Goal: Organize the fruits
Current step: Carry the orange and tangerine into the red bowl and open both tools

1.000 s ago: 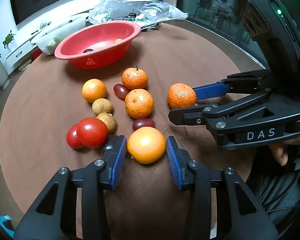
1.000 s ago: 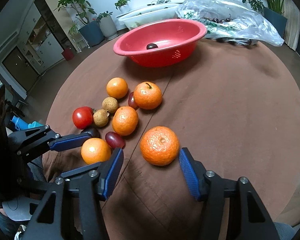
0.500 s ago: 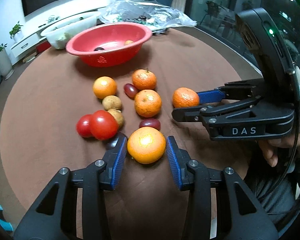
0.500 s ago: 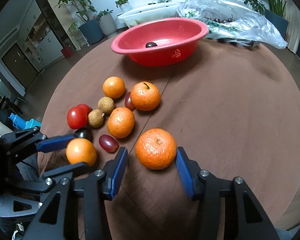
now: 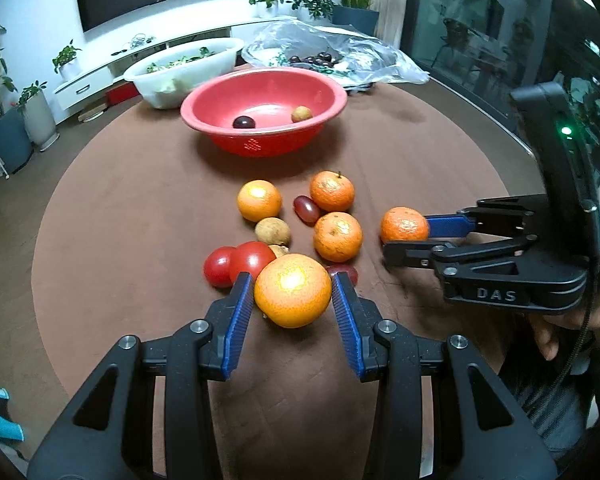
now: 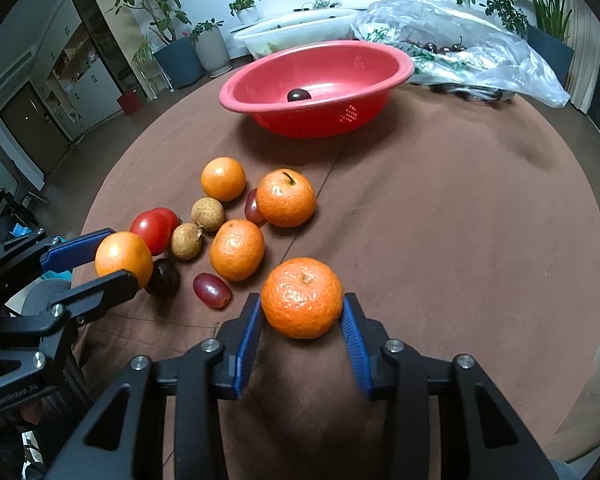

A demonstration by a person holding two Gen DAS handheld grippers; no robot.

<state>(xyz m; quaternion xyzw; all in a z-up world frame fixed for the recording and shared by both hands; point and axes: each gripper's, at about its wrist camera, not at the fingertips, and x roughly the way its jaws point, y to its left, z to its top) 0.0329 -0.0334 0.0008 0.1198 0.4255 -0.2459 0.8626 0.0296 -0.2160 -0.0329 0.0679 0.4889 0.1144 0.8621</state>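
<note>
Seen from the left wrist, the red basin (image 5: 264,110) at upper centre holds a dark grape (image 5: 243,122) and a pale longan (image 5: 301,113); the right-wrist view shows only the grape (image 6: 299,95), the near wall hiding the rest. At lower centre of the left view, the left gripper (image 5: 293,300) is clamped on a smooth orange (image 5: 293,290), raised clear of the brown tablecloth (image 5: 140,216). At lower centre of the right view, the right gripper (image 6: 302,314) is closing, its blue pads (image 6: 249,338) touching both flanks of a dimpled mandarin (image 6: 302,297). Loose oranges, tomatoes, longans and grapes cluster mid-table, below the basin.
</note>
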